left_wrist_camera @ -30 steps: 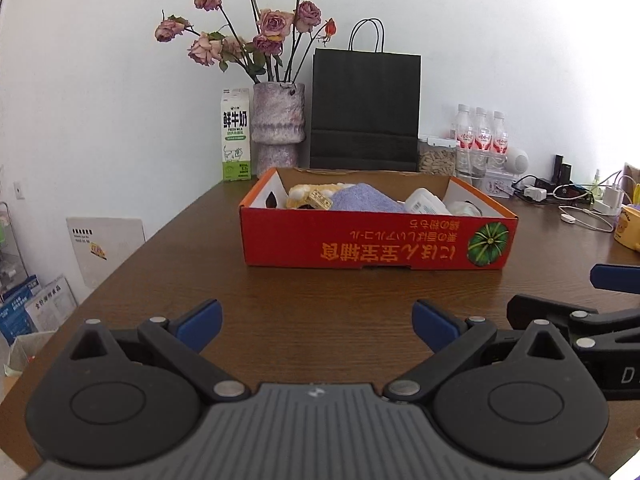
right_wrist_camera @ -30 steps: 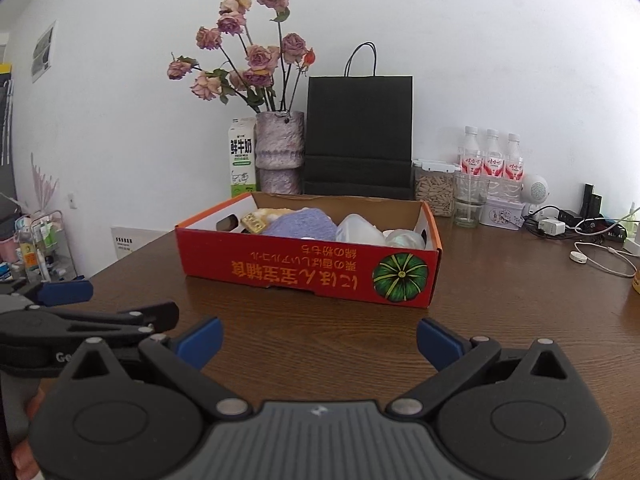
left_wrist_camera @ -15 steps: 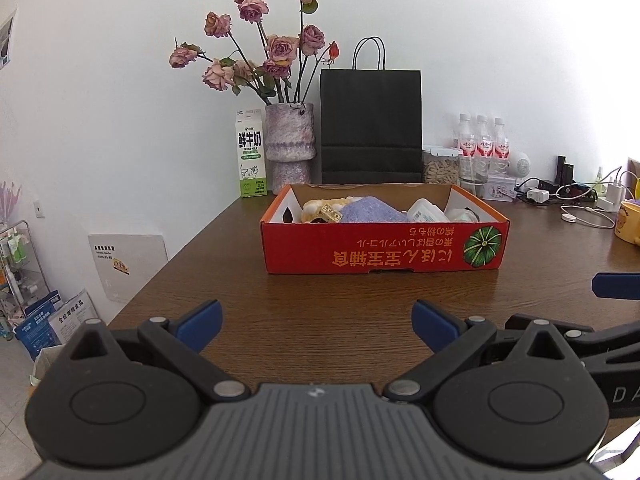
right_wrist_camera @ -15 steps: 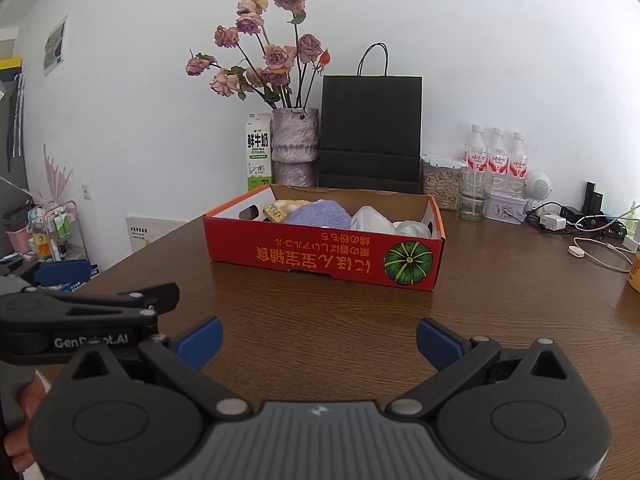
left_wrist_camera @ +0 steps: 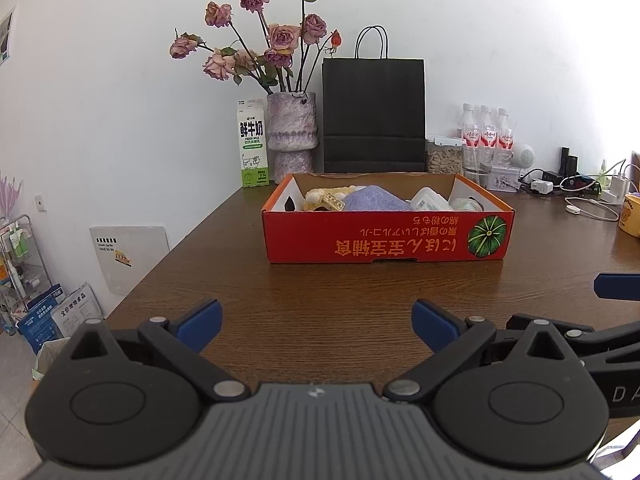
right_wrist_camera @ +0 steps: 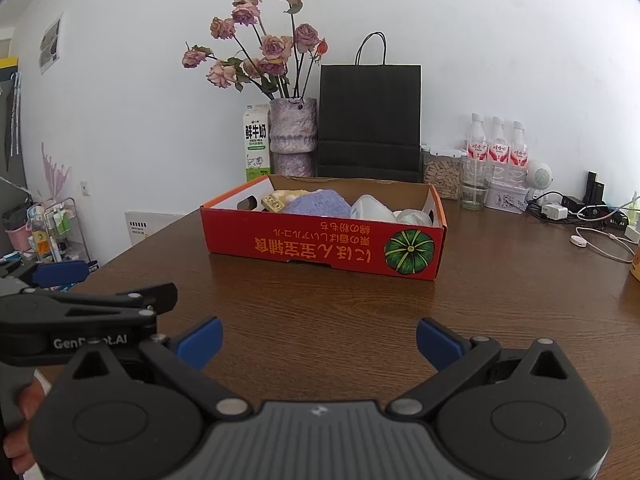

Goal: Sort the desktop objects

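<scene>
Box [left_wrist_camera: 386,236]: red cardboard, mid-counter [left_wrist_camera: 320,312], packed with sorted items.
Left gripper [left_wrist_camera: 316,326]: spread, empty, held back from box.
Right gripper [right_wrist_camera: 318,342]: spread, empty, likewise.

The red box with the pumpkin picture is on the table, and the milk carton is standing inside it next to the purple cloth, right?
Not quite. The red box is on the table and the purple cloth is inside it, but the milk carton is not. It stands on the table behind the box, by the wall, beside the flower vase. The left wrist view shows this clearly.
</scene>
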The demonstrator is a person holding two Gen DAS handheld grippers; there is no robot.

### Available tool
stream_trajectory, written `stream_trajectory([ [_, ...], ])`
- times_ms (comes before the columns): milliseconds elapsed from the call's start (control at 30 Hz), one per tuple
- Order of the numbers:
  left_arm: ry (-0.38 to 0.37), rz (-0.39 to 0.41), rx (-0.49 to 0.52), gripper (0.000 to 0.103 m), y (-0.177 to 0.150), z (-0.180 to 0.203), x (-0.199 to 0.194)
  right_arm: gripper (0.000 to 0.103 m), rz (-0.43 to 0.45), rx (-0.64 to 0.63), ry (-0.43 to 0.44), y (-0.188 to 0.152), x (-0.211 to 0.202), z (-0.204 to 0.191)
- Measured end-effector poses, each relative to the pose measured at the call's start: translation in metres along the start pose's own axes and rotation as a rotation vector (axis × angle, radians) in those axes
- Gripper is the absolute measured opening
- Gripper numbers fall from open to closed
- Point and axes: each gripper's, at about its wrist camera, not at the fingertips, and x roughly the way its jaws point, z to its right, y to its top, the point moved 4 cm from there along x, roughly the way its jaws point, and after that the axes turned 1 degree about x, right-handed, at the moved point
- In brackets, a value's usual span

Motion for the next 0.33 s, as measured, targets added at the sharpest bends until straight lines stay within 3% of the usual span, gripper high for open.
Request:
stream_trajectory([
  [333,0.019,0.029,0.011,0.103,0.0007,0.0014,-0.0029,0.103,0.003,0.006,0.003,-0.0007,0.0001,0.0021],
])
